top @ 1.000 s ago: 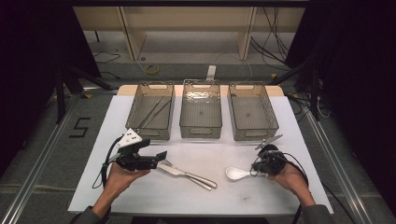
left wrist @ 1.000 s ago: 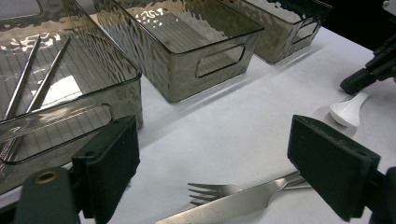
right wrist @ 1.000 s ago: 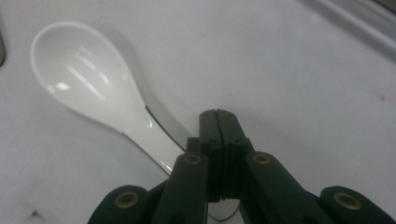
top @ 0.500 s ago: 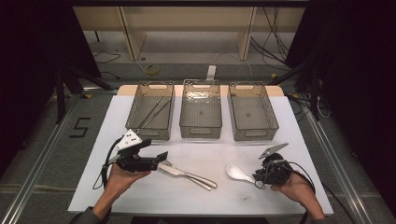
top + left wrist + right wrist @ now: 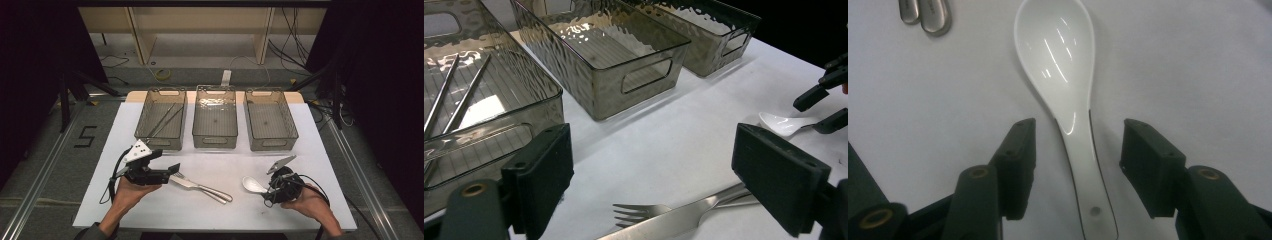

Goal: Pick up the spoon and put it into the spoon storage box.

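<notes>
Straddling the handle of the glossy white ceramic soup spoon with the right gripper, jaws spread wide either side and touching nothing, probably lining up for a pinch on the narrow stem. Lying flat on the white table sheet, bowl facing up, near the front right. Hovering with the left gripper, jaws also wide and empty, just above the steel fork and the steel knife crossing it. Waiting behind: three smoky clear plastic bins in a row, likely sorting trays, the left one already holding two thin metal chopsticks. Reading only a "5" marked on the floor; no brands or labels legible.
</notes>
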